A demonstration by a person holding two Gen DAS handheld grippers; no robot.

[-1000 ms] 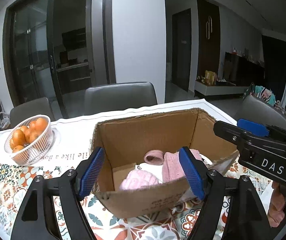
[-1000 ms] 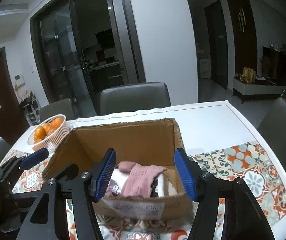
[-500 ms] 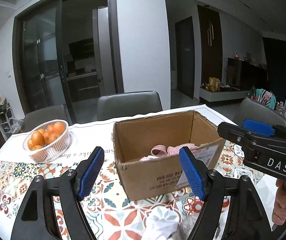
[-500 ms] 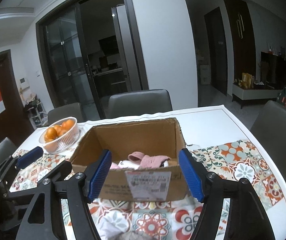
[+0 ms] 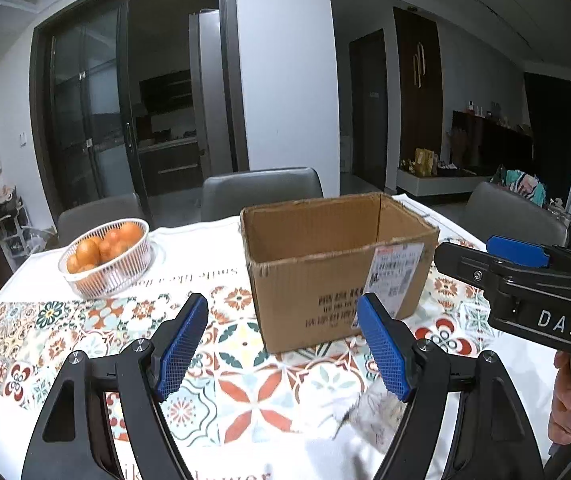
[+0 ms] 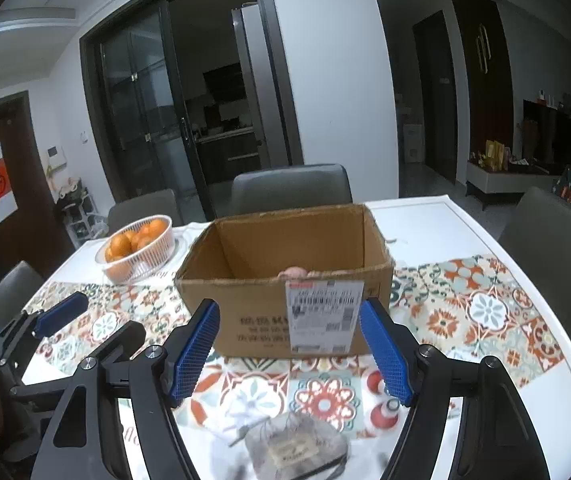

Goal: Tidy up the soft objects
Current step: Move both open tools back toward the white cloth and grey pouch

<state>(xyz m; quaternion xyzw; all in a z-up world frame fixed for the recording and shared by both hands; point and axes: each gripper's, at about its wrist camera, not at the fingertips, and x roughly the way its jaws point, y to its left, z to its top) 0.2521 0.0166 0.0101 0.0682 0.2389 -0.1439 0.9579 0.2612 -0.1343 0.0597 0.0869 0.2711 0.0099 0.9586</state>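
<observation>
Grey chairs [image 6: 290,188] line the far side of the table, and a white wall [image 6: 333,80] rises behind them. Left, dark glass sliding doors [image 6: 145,120] open on a dim kitchen. Far right, a dark wooden door [image 5: 417,108] and a low white cabinet [image 6: 501,182].

The left claw [image 5: 283,346] is held wide open, its two blue ribbed pads [image 5: 181,346] spread far apart and gripping nothing. Its black arms run back to the bottom edge of the left wrist view. The right claw [image 6: 289,354] is spread just as wide, its blue pads [image 6: 195,348] also empty. The two claws sit side by side at about the same height, both pointing forward. In the left wrist view the right claw's black body shows at the right edge, with the fingers of the right hand [image 5: 567,400] wrapped around its handle.
</observation>
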